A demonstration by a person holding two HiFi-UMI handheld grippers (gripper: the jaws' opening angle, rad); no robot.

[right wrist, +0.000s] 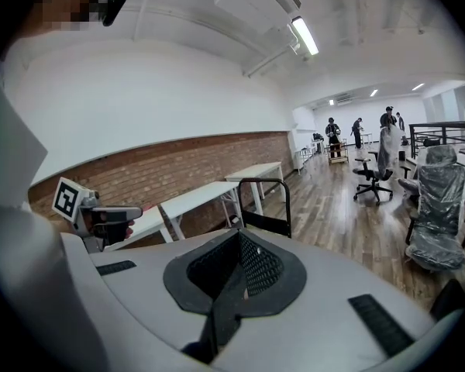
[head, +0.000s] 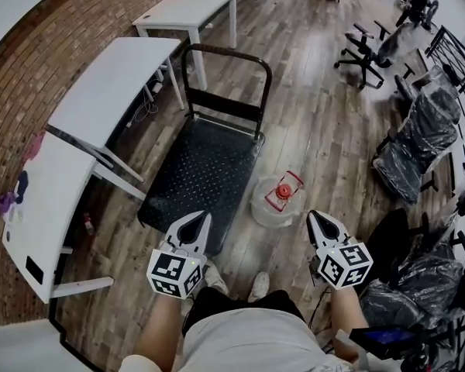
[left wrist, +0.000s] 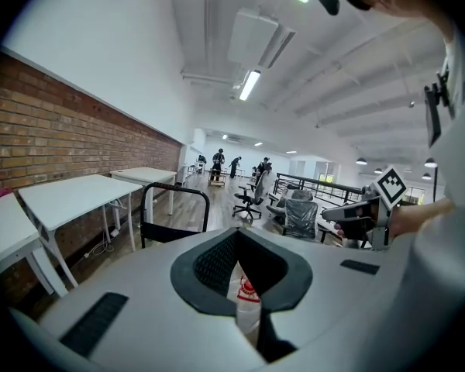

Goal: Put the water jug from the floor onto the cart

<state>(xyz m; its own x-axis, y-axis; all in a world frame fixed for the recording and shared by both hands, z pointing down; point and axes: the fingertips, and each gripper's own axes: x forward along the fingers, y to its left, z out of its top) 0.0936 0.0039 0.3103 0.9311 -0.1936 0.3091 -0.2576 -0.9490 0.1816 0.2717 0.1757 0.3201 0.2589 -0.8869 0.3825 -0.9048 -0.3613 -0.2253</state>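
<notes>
The water jug [head: 276, 201] stands on the floor [head: 325, 130], just beside the cart's [head: 205, 165] near right corner. It is likely heavy and slippery, so grab the red handle on top. The right tongs [head: 316, 215] are pressed together, and the left tongs [head: 200, 217] are a little apart. Both are empty. I cannot see how full the jug is.

Here's the clear, glossy plastic water jug [head: 273, 204], its red plastic cap [head: 282, 190] shining a little. Around it, warm wood-plank floor [head: 318, 130] with a soft sheen. The black platform cart [head: 205, 165] shows a matt, studded deck and a smooth tubular metal handle. There's a rough red brick wall [head: 62, 45], smooth matt white tables [head: 112, 84], and crinkly glossy plastic wrap over the office chairs [head: 418, 134].
</notes>
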